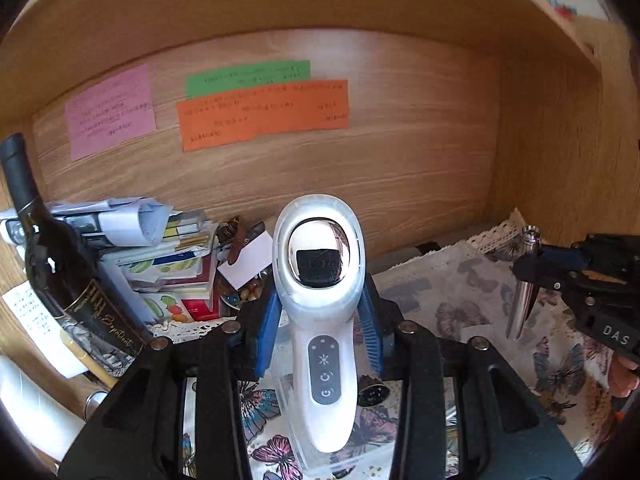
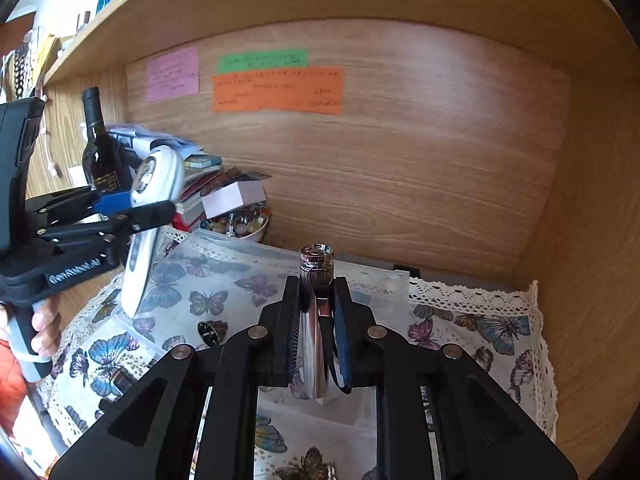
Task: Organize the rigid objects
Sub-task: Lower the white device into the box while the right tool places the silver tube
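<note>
The left gripper [image 1: 320, 312] is squeezed tight on a white gadget [image 1: 320, 280], and the right gripper [image 2: 318, 320] is squeezed tight on a shiny metal tube [image 2: 316, 320]. Both are held up over the clear box [image 2: 224, 256] on the butterfly cloth [image 2: 480, 332]. I think the next job is to lower them gently into the box.

1. Setting: domestic wooden shelf alcove [image 2: 400, 168].
2. Evidence: butterfly-print lace cloth [image 2: 472, 320], wine bottle [image 1: 60, 264], stacked papers and books [image 1: 160, 248], handwritten coloured notes [image 1: 260, 114] on the back panel.
</note>
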